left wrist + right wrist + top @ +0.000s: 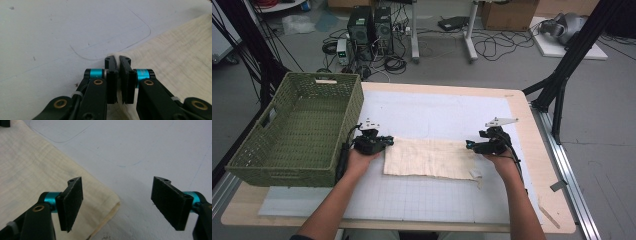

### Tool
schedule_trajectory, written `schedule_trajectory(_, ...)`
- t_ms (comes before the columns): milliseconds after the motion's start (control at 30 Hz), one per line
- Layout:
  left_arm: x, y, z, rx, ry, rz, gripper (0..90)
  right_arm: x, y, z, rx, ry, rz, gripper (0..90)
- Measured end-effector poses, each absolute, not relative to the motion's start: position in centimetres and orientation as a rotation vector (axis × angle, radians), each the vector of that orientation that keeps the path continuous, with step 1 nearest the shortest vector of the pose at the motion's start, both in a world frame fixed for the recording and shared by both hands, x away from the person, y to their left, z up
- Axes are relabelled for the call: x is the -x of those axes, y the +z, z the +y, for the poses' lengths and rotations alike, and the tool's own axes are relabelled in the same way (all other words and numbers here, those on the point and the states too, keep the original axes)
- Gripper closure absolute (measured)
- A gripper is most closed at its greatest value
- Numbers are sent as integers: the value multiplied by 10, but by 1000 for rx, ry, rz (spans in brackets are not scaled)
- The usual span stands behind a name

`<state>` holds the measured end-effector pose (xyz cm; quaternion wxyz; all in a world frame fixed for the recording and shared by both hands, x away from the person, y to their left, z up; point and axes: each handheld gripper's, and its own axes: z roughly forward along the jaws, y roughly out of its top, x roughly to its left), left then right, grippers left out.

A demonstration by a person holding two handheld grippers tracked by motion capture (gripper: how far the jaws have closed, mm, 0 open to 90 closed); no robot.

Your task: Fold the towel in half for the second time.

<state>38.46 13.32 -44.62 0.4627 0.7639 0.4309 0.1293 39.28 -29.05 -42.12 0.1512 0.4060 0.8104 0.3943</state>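
A cream cloth lies flat, folded into a wide strip, on the white gridded mat near the middle of the table, stretched between the two grippers. The left gripper sits at the cloth's 9 o'clock end; in the left gripper view its jaws are pressed together on the corner of the cloth, a thin edge of fabric caught between the pads, with the rest of the cloth spreading away toward 2 o'clock. The right gripper is at the cloth's 3 o'clock end, just off the upper corner. In the right gripper view its jaws stand spread wide; the folded corner of the cloth lies beneath and between them, close to the jaw at 9 o'clock, and neither pad presses on it. The cloth fills that view from 7 to 11 o'clock, bare mat the rest. A green woven basket stands at 9 o'clock of the left gripper, just beside the hand, apart from the cloth.
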Motion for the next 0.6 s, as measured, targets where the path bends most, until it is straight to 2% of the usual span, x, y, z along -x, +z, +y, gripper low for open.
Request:
schedule_trajectory(333, -385, -447, 133, -1879, 318, 1065, 845, -408, -439, -273, -1086, 1033, 2520, 528)
schedule_trajectory(400, -385, -447, 133, -1892, 317, 1062, 845, -408, -438, -273, -1068, 1022, 2531, 671)
schedule_trajectory(500, -385, -448, 133, -1893, 319, 1071, 847, -406, -436, -270, -1033, 996, 2547, 830)
schedule_trajectory(600, -384, -445, 133, -1872, 345, 1057, 849, -403, -432, -267, -989, 949, 2504, 861)
